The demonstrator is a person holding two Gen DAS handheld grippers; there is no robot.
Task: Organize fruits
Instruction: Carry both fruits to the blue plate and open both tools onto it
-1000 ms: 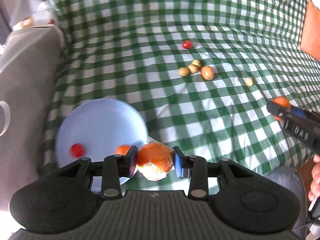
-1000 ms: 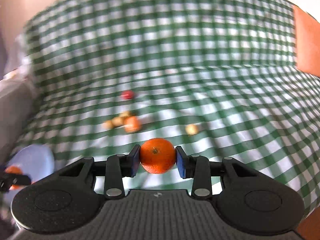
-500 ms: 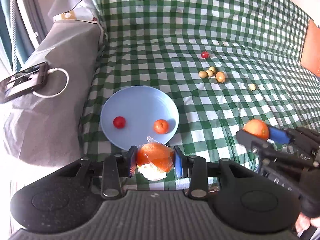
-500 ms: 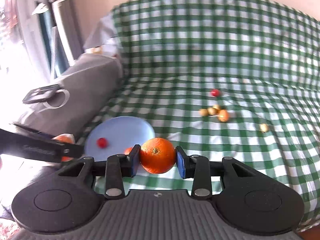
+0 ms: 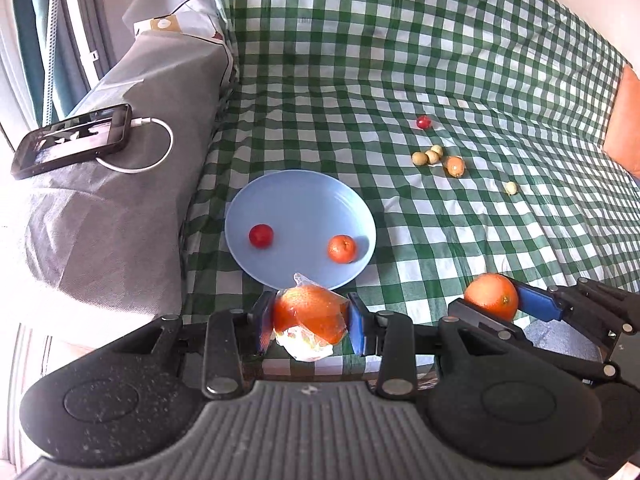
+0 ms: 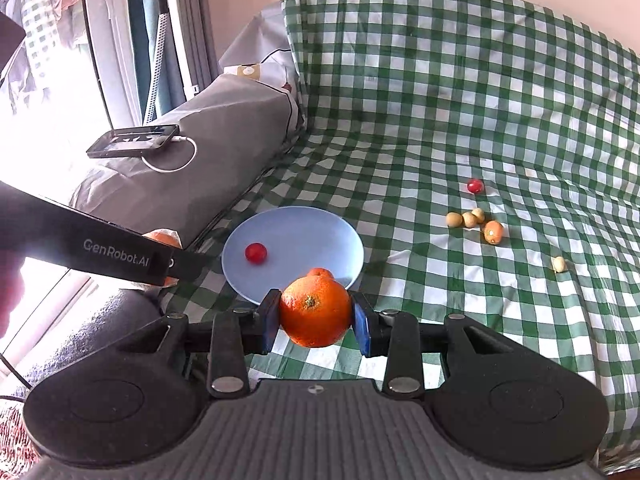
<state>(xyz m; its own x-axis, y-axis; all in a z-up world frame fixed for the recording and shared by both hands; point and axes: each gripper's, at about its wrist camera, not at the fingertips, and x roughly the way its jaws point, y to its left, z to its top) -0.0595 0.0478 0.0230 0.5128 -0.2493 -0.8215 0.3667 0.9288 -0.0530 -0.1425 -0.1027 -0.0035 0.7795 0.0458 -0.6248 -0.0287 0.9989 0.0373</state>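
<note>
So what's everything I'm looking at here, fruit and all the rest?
Blue plate: one, light blue, on the checked cloth near the grey cushion.
Small red fruit: one, on the plate, left side.
Small orange: one, on the plate, right side.
Loose red fruit: one, on the cloth beyond the plate.
Pale round fruits: three clustered, plus one apart to the right.
Small orange fruit: one, beside the cluster.
Checked cloth: green and white, covering the surface.
Grey cushion: one, left.
Phone: one, black, on the cushion, white cable plugged in.
Left claw: shut on a plastic-wrapped orange.
Right claw: shut on a bare orange.
</note>
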